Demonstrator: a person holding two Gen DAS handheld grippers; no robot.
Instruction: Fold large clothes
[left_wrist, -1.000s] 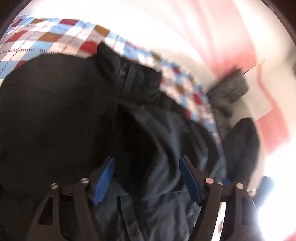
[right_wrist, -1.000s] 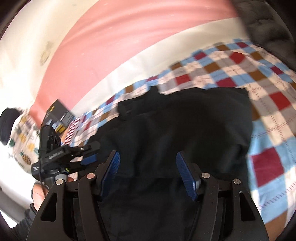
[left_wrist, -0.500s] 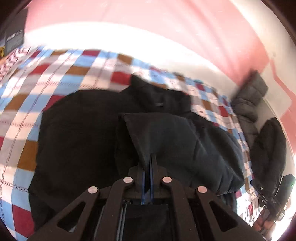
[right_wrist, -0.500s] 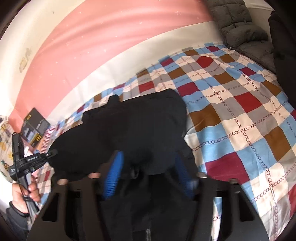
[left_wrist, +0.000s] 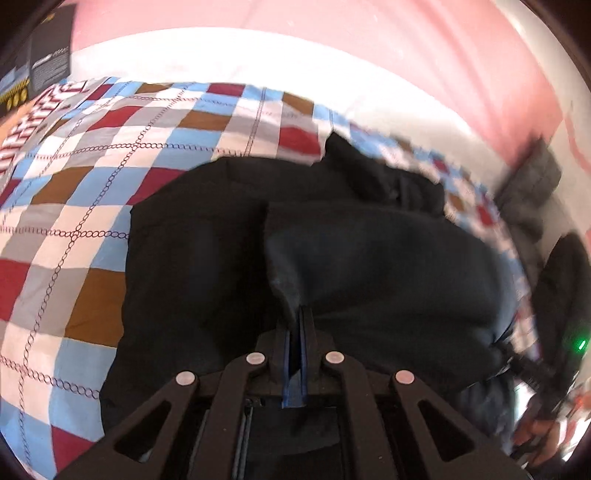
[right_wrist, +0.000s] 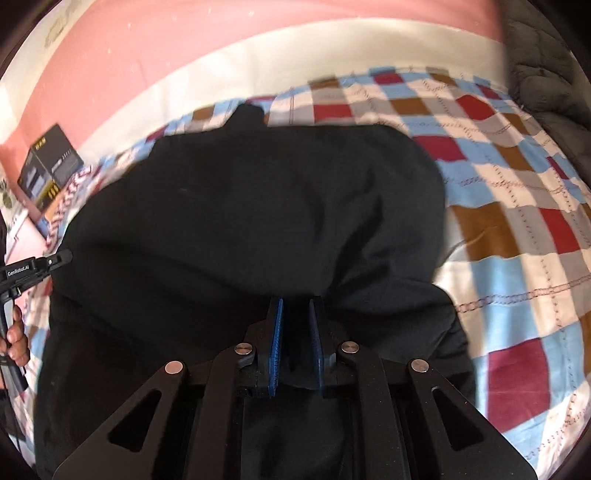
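Note:
A large black garment (left_wrist: 207, 266) lies spread on a checked bedspread (left_wrist: 74, 192). My left gripper (left_wrist: 300, 312) is shut on a near fold of the black garment, and a dark flap (left_wrist: 369, 258) rises from the pinch and drapes to the right. In the right wrist view the same black garment (right_wrist: 240, 221) fills the middle. My right gripper (right_wrist: 295, 304) is shut on a thick bunch of its cloth, which fills the narrow gap between the blue pads (right_wrist: 276, 343). The other gripper (right_wrist: 33, 269) shows at the left edge, held by a hand (right_wrist: 16, 339).
The checked bedspread (right_wrist: 517, 229) runs to a white and pink wall (right_wrist: 147, 55). A dark box (right_wrist: 50, 166) stands at the far left. Grey quilted clothing (right_wrist: 546, 74) lies at the far right, and more dark clothes (left_wrist: 535, 184) sit by the bed's right edge.
Both grippers went from wide open over the garment to shut on its cloth, the left first. Both pulled back, so more bedspread shows and a flap is lifted.

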